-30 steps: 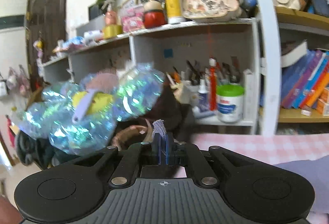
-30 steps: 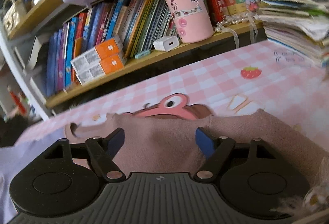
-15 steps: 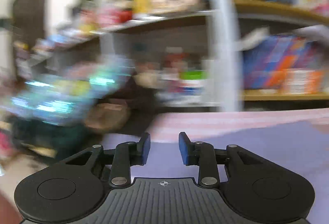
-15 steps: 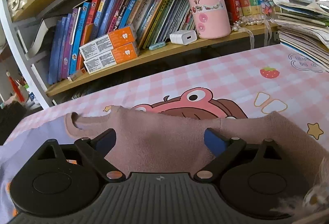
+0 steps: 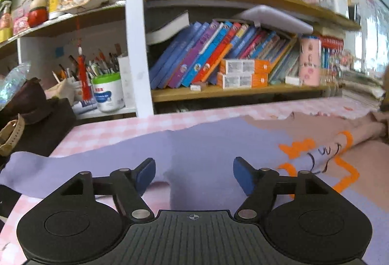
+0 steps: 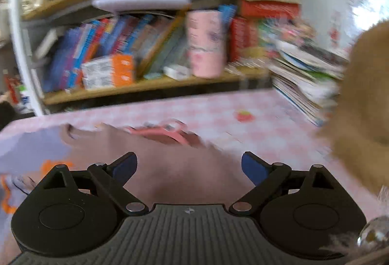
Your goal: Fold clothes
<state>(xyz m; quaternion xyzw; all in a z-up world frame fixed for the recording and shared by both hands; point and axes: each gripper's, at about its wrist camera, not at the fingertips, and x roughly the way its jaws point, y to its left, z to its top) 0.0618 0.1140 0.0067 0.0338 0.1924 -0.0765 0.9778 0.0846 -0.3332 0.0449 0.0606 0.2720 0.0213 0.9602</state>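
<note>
Right wrist view is motion-smeared: bookshelf spines unreadable, pink canister print illegible. My body hides the near part of the garment. Tan mass at the right edge is cut off, can't identify.

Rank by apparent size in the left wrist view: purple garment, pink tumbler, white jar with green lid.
1. purple garment, by far the largest, though nearest the camera.
2. and 3. pink tumbler and white jar with green lid look alike; too close to rank.
</note>
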